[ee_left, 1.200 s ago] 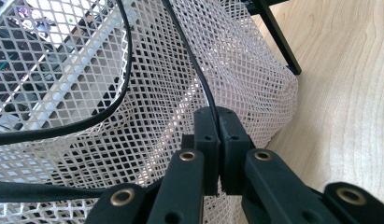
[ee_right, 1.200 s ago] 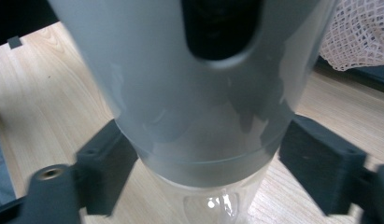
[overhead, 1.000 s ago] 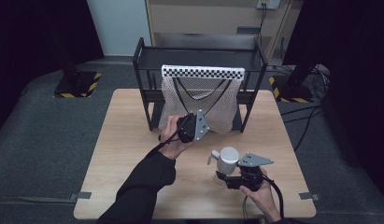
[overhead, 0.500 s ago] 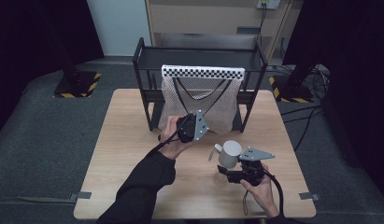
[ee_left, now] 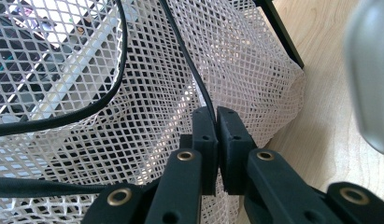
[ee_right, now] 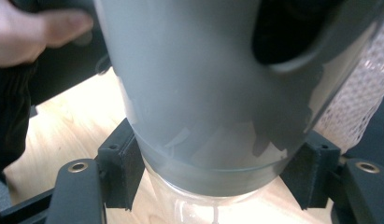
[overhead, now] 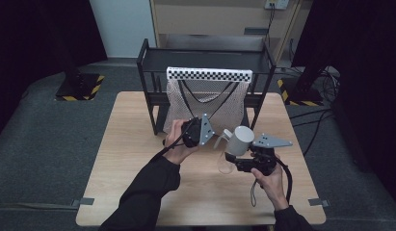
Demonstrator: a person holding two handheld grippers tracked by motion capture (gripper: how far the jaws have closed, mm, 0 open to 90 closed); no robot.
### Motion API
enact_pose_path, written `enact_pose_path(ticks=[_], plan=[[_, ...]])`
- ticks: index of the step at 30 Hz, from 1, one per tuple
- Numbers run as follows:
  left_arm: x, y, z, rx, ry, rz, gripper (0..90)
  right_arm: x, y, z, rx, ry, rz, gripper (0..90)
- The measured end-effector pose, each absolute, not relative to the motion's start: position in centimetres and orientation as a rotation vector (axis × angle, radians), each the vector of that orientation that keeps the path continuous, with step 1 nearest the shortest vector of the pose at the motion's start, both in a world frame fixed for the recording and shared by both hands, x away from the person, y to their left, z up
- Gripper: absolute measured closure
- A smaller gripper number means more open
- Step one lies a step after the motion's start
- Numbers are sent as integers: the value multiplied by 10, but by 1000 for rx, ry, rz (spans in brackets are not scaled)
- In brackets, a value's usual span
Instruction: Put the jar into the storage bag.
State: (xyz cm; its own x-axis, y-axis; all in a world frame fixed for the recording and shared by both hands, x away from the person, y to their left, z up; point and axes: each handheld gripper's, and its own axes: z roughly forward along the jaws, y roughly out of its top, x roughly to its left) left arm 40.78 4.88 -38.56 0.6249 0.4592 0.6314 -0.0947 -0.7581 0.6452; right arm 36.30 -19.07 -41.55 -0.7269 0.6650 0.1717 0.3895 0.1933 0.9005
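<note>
A white mesh bag (overhead: 205, 103) with black straps hangs from a checkered bar (overhead: 210, 74) on a black rack. My left gripper (overhead: 201, 126) is at the bag's front. In the left gripper view, this gripper (ee_left: 216, 114) is shut on the bag's black strap (ee_left: 189, 70) and mesh. A grey jug (overhead: 240, 139) with a handle and a clear base is held tilted above the table, just right of the bag. My right gripper (overhead: 232, 161) is shut on its lower part. In the right gripper view, the pads (ee_right: 122, 165) press the jug (ee_right: 199, 93) from both sides.
The black rack (overhead: 146, 82) stands at the far edge of the wooden table (overhead: 123, 163). A wooden cabinet and a wall are behind it. Dark floor, stands with hazard-striped bases and cables surround the table.
My right gripper has lifted the grey jug off the table and carried it up toward the bag. The left gripper has kept still on the bag.
</note>
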Motion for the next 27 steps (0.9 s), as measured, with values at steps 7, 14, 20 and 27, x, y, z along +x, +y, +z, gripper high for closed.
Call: enact_pose_path(ticks=[7,14,20,27], plan=[[408,50,-386,2193,282,1096,860,374,-190,-397,995,2192,1579,314],[408,50,-386,2195,276,1095,857,384,-187,-380,977,2168,1600,314],[408,50,-386,2199,273,1096,857,391,-186,-360,965,2134,1638,314],[407,50,-386,2198,271,1096,854,399,-182,-345,967,2105,1693,314]])
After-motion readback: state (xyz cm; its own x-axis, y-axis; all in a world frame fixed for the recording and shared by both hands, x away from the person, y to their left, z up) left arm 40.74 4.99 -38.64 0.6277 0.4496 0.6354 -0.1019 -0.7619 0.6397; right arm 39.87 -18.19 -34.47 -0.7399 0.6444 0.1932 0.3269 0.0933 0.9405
